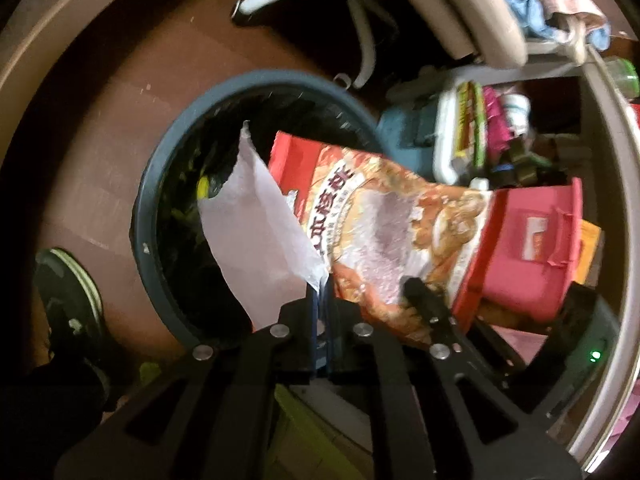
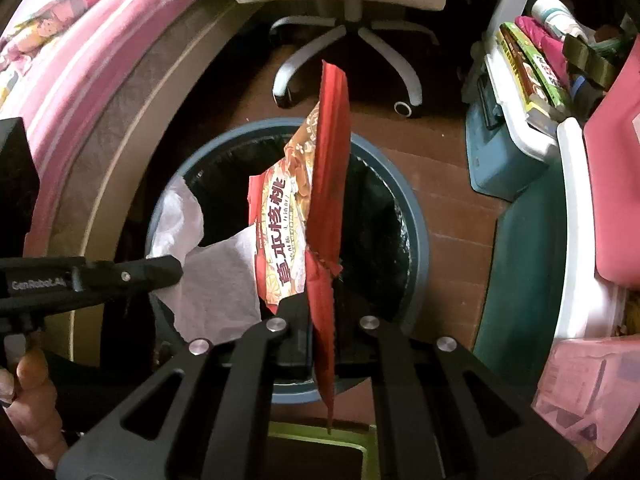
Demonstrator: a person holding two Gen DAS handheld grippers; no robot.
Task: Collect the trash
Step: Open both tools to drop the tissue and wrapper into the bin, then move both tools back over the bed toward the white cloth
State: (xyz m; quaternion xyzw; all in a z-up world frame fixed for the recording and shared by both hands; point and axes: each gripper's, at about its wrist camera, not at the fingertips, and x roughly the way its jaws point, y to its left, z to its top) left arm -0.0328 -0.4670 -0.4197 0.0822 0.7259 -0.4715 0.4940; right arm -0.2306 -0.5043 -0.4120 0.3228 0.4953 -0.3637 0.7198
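In my left gripper [image 1: 320, 300] the two fingers are pressed together on the lower corner of a white tissue [image 1: 256, 232]. The tissue stands up and to the left from the fingertips, over the open mouth of the round trash bin [image 1: 160, 168]. The bin has a dark blue-grey rim and a black bag inside, and it lies straight ahead of this gripper, below the tissue.

My right gripper [image 2: 322, 312] is closed on a red snack bag [image 2: 328, 184] with orange print and Chinese letters. The bag is clamped at its red edge, which passes between the fingers and hangs a little below them. The rest of the bag rises ahead of the gripper, above the same trash bin [image 2: 416, 232]. In the left wrist view this snack bag [image 1: 384, 216] is just to the right of the tissue, and one black finger [image 1: 424, 300] of the right gripper shows at its lower part.

In the right wrist view the left gripper [image 2: 166, 270] comes in from the left side, with the tissue [image 2: 224, 280] at its tip, touching the snack bag or very near to it; I cannot tell which.

Beyond the bin, on the brown floor, stands the white base of an office chair [image 2: 348, 40]. To the right of both grippers are a pink box [image 1: 532, 236] and a white basket [image 2: 516, 92] with packets.
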